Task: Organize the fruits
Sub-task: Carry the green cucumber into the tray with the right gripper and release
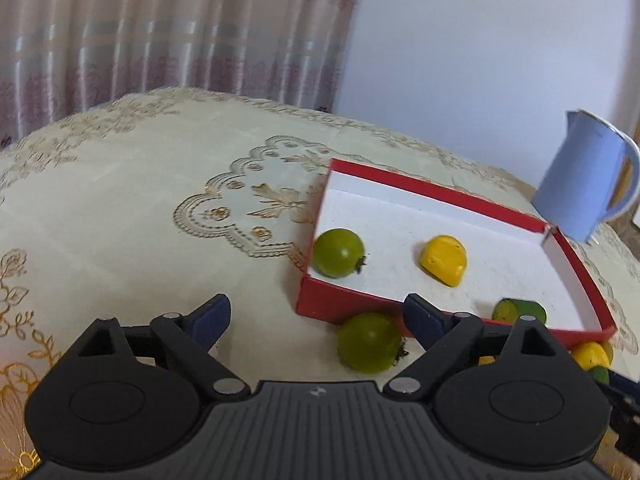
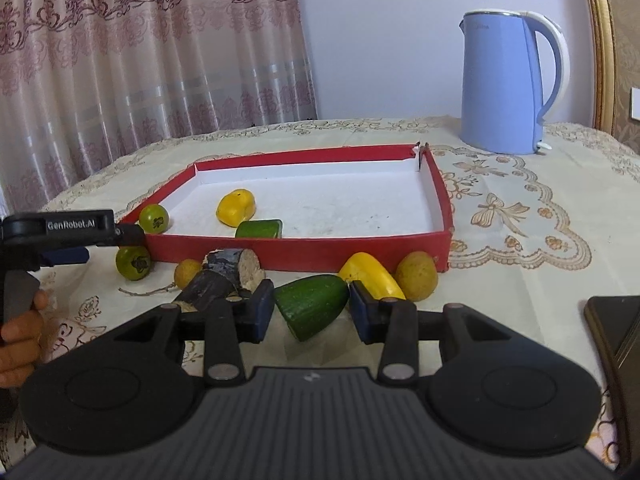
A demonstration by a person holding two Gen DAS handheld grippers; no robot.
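Three fruits sit in the shallow red cardboard tray [image 2: 304, 250] at frame centre. The right gripper [image 2: 312, 312] has jaws open around a green cucumber chunk [image 2: 312, 306]; the left gripper [image 1: 316, 318] gapes beside a round green tomato [image 1: 370, 342] on the worktop.

Left wrist view: the right finger of the left gripper [image 1: 318, 316] is covering part of the red tray [image 1: 340, 304] front wall and the edge of the green cucumber slice [image 1: 520, 312] inside it. The yellow piece [image 1: 590, 354] beyond the tray corner is showing only partly, the gripper body masking the rest. The blue kettle [image 1: 580, 184] is smearing with motion blur, base hidden behind the tray wall. Right wrist view: the dark object [image 2: 614, 328] at the right edge is being cut off by the frame; identity unclear. The hand [image 2: 22, 332] at the left edge is being cropped. The dark cut stalk [image 2: 218, 276] is lying partly behind the right gripper [image 2: 312, 314] finger.
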